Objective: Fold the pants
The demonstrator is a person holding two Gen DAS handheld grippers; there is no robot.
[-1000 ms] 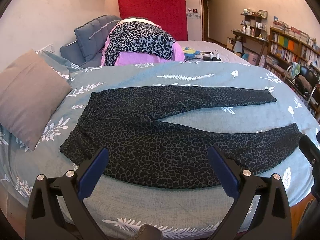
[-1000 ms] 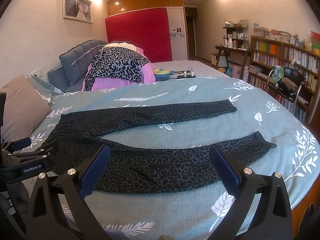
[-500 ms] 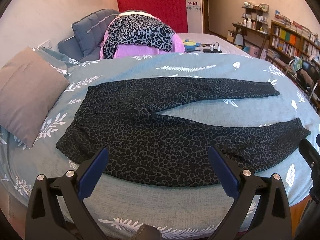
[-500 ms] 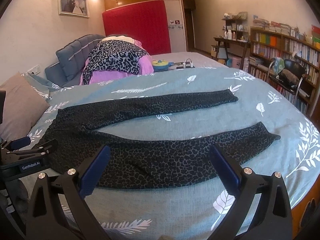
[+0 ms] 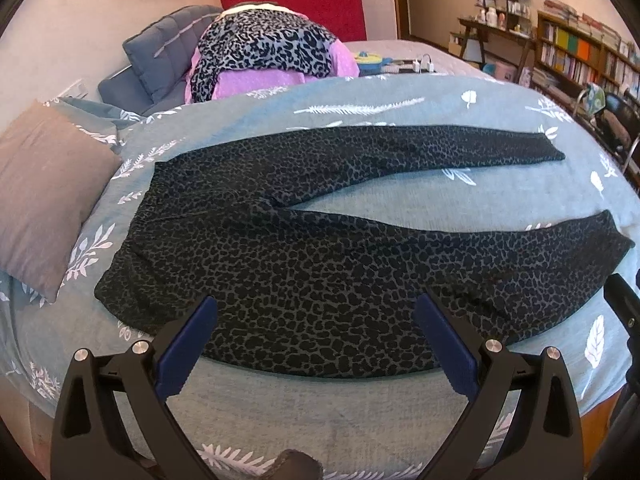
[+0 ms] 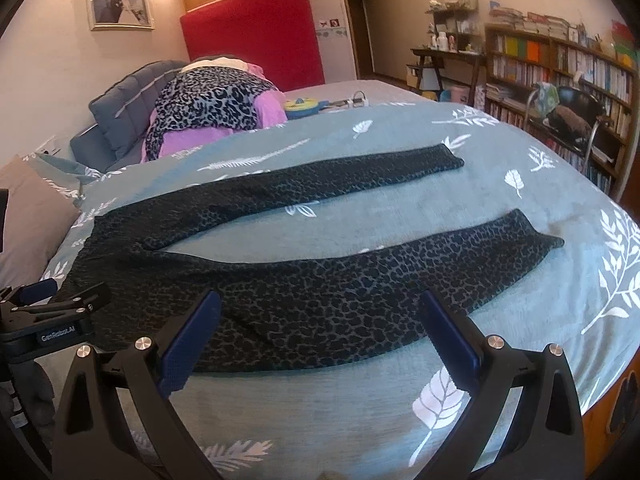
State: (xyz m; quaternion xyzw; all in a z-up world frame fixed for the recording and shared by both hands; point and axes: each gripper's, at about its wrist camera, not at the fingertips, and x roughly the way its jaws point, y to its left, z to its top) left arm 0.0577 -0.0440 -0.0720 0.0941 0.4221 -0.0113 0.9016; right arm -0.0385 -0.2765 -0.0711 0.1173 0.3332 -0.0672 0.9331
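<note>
The left hand-held gripper [image 5: 316, 338] is held wide open above the near edge of the pants [image 5: 320, 264], and nothing is gripped between its blue pads [image 5: 186, 346]. The right hand-held gripper [image 6: 320, 338] is also spread wide, and nothing is held in it; whether its pads touch the cloth cannot be told. The pants, dark with a spotted print, are laid flat on the bed [image 5: 360, 412], which is covered by a blue-green cover with white leaves. The waist is turned toward the grey pillow [image 5: 44, 196] on the left, and the two legs are spread apart toward the right. The near leg is partly hidden behind the gripper fingers in both views. In the right wrist view the left hand-held gripper is seen at the left edge, just beside the waist, but part of it is cut off. A pile of spotted and pink cloth [image 5: 264, 52] is seen far back near the blue headboard [image 5: 160, 60]. Bookshelves [image 6: 560, 64] are seen on the right, blurred.
</note>
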